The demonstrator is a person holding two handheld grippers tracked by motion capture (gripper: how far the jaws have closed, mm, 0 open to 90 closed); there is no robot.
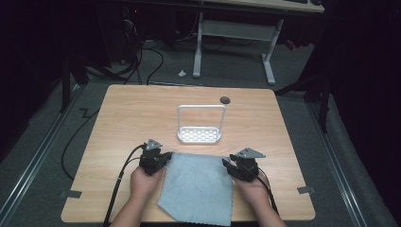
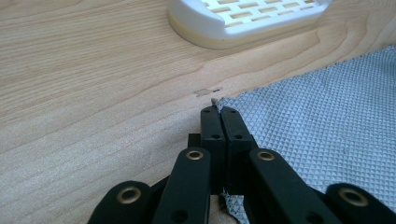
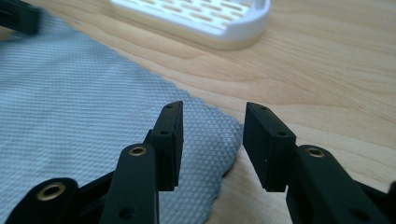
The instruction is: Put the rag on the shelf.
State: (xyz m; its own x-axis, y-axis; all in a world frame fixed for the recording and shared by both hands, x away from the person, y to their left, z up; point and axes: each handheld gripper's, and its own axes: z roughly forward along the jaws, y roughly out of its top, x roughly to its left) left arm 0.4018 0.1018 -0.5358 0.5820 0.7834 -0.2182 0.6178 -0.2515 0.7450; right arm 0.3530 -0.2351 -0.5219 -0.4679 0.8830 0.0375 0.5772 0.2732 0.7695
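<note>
A grey waffle-textured cloth (image 1: 196, 187) lies flat on the near half of the wooden table (image 1: 142, 109), its near edge hanging at the table's front. My left gripper (image 1: 166, 157) sits at the cloth's far left corner. In the left gripper view the jaws (image 2: 219, 111) are pressed together with the corner of the cloth (image 2: 317, 121) pinched between them. My right gripper (image 1: 229, 165) is at the far right corner. Its jaws (image 3: 212, 135) stand apart, and the corner of the cloth (image 3: 70, 93) lies on the table between and beneath them, untouched by the pads.
A white slotted tray with a tall wire handle (image 1: 199, 135) stands just beyond the cloth, mid-table; its base shows close ahead of both grippers (image 2: 243, 23) (image 3: 201, 18). A dark round hole (image 1: 225, 100) is near the far edge. Bare wood lies left, right and behind.
</note>
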